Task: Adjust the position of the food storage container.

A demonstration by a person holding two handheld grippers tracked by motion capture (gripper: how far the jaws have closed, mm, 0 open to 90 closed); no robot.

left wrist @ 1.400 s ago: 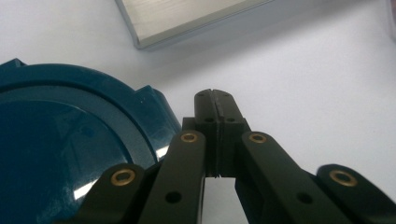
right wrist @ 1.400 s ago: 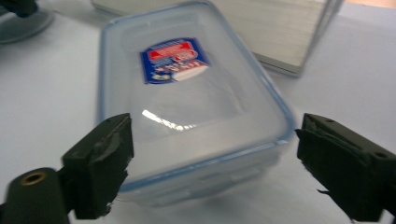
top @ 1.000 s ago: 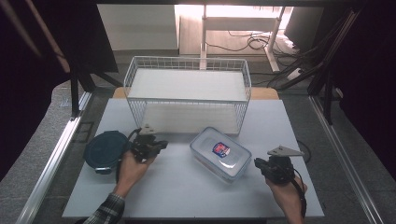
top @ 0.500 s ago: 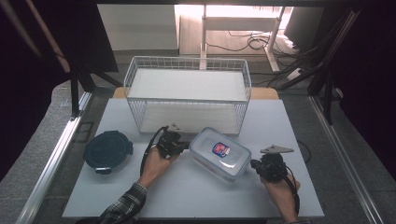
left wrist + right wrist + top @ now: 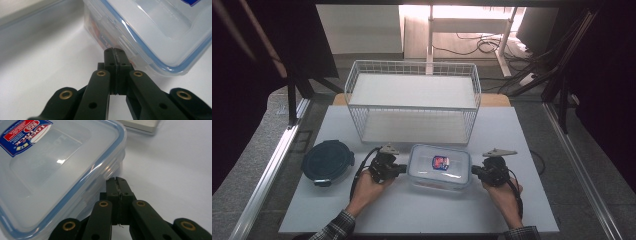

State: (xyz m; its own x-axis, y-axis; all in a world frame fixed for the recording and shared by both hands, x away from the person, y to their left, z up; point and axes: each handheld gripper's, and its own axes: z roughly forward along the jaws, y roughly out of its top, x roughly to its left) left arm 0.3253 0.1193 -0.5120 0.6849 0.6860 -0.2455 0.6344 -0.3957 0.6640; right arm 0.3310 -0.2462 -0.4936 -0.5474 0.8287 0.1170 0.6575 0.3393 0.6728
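Since a second ago you've swung your left gripper [image 5: 401, 168] away from the round dark lidded container [image 5: 328, 161] and over to the left end of the clear box [image 5: 440, 166]; your right gripper [image 5: 476, 172] has slid in toward its right end. The box itself has turned from a diagonal to sit nearly square to the table edge.

Biggest first: white table [image 5: 522, 135], with a white wire basket [image 5: 413, 102] at the back of it. The clear box sits just in front of the basket, mid-table, between your two grippers.

The box: rectangular, see-through plastic, rounded corners, snap-on lid with a blue seal line around the rim and flap latches on the sides. A red, white and blue label [image 5: 23, 133] sits on the lid top. Something reddish shows through the wall [image 5: 96, 27] in the left gripper view.

Both your grippers have jaws pressed together, nothing pinched. Left tips [image 5: 115, 52] are right at the box's side latch, touching or nearly so. Right tips [image 5: 117, 180] sit just beside the box's end wall below the lid rim; can't tell if they touch.
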